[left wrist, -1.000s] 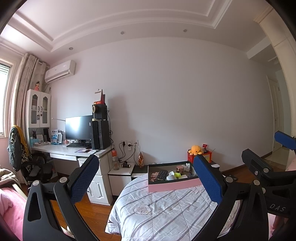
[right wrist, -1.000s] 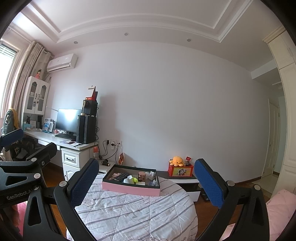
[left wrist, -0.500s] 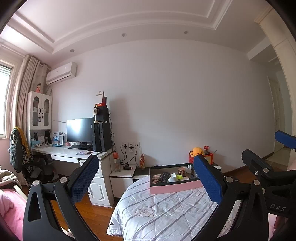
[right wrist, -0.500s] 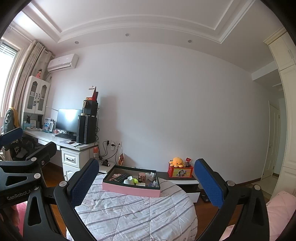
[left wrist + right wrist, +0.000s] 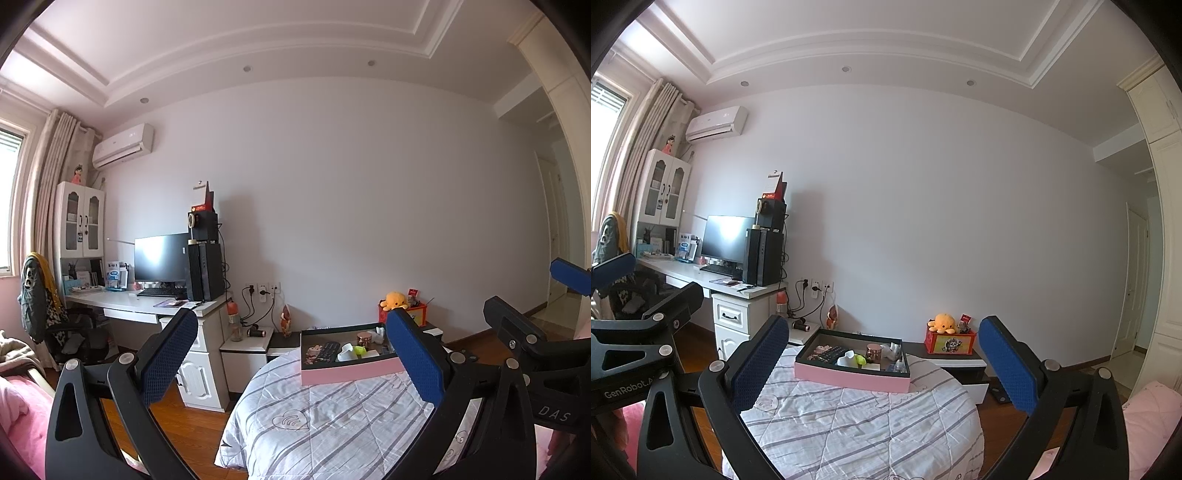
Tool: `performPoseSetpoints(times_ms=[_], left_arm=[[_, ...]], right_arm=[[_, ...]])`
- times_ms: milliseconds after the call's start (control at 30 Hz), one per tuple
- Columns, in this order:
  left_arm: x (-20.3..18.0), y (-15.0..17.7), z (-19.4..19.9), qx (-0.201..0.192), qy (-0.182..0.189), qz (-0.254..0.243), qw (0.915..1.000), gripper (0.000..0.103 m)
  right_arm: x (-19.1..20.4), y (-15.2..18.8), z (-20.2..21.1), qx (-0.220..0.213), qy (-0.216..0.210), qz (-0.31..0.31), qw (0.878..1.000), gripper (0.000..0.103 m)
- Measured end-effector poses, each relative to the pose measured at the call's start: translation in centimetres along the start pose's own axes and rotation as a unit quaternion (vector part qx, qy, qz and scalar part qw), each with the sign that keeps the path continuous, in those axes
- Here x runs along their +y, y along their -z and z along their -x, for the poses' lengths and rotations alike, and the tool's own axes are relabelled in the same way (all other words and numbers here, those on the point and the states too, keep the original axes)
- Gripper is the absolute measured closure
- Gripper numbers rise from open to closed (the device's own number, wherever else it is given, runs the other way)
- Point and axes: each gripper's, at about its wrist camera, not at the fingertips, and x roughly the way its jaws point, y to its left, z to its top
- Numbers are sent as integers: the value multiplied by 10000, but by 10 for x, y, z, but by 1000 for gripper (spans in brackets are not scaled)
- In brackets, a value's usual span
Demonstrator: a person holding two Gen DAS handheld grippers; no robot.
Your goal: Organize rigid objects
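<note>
The bed (image 5: 857,424), under its striped white quilt, fills the lower middle of both views, and I judge it serves as the working ground because it is the broadest flat place within reach. At its far end sits the pink tray (image 5: 849,378) with dark inner walls, at about 12 o'clock from my right gripper and nearer 1 o'clock from my left. Its low walls pen the small things in, which I take to be why they are gathered there rather than loose on the soft quilt.

I hold both grippers high and level, well apart from the tray, so each camera looks across the bed at it. My left gripper (image 5: 291,354) stands wide open with nothing between its blue pads; my right gripper (image 5: 875,358) is spread just as wide and is also empty. From the left view the right gripper shows at 3 o'clock; from the right view the left one shows at 9 o'clock.

Inside the tray lie the rigid things: a black remote control (image 5: 833,354) toward its left, a copper-coloured cup (image 5: 874,351) upright near the middle, a white holder (image 5: 847,359) with a yellow-green piece (image 5: 860,359) beside it, and small bottles (image 5: 895,350) at the right end. They sit close together. Whether they are already sorted or waiting to be sorted I cannot tell; the scene fits either.

Beyond the bed, at 1 o'clock, an orange plush octopus (image 5: 942,322) rests on a red box (image 5: 948,343).
</note>
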Motion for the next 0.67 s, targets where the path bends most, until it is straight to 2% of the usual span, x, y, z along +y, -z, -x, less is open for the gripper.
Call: performPoseSetpoints(times_ms=[667], left_arm=[[3, 1, 4, 18, -26, -15, 10000, 0]], right_arm=[[0, 4, -2, 33, 10, 14, 10000, 0]])
